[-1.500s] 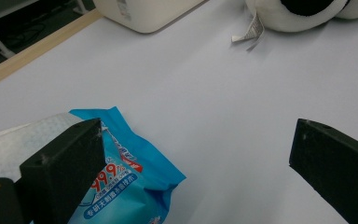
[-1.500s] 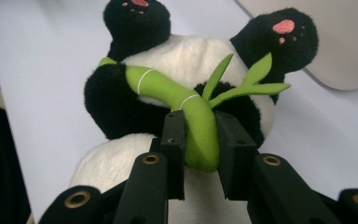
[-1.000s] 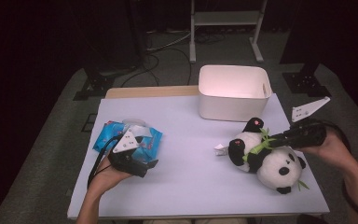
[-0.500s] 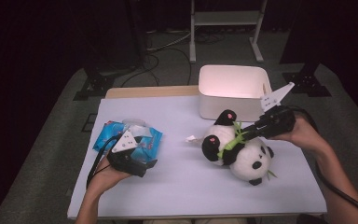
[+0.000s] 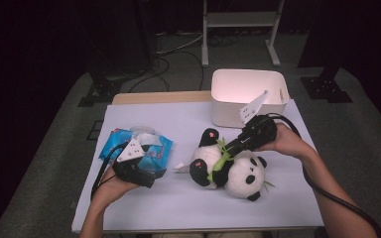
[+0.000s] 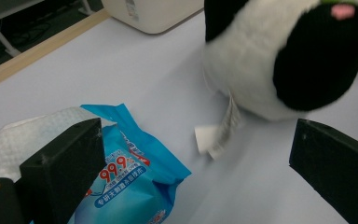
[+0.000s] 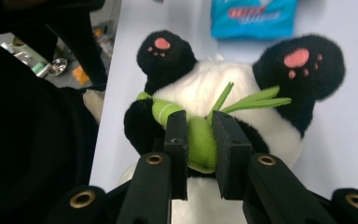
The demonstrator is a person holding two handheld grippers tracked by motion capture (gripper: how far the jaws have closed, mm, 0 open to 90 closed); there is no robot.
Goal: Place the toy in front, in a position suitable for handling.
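My right gripper [image 7: 200, 140] clamps the green bamboo stalk of the black-and-white plush panda [image 5: 228, 166] at the table's middle; my left gripper [image 6: 191, 177] gapes wide beside the blue wipes packet [image 6: 130, 186].

I see a toy panda [image 5: 228, 166] of soft, fuzzy plush, black and white, with a smooth green cloth bamboo stalk [image 7: 200, 140] on its belly and a limp paper-like tag [image 6: 216, 133]. My right tool [image 7: 199, 156] has matt black plastic jaws with brass-coloured rings. The wipes pack [image 6: 130, 186] is glossy blue plastic film; a rough white tissue [image 6: 23, 140] sticks out. The counter [image 5: 178, 198] looks matt and smooth. The white bin [image 5: 248, 96] is smooth plastic.
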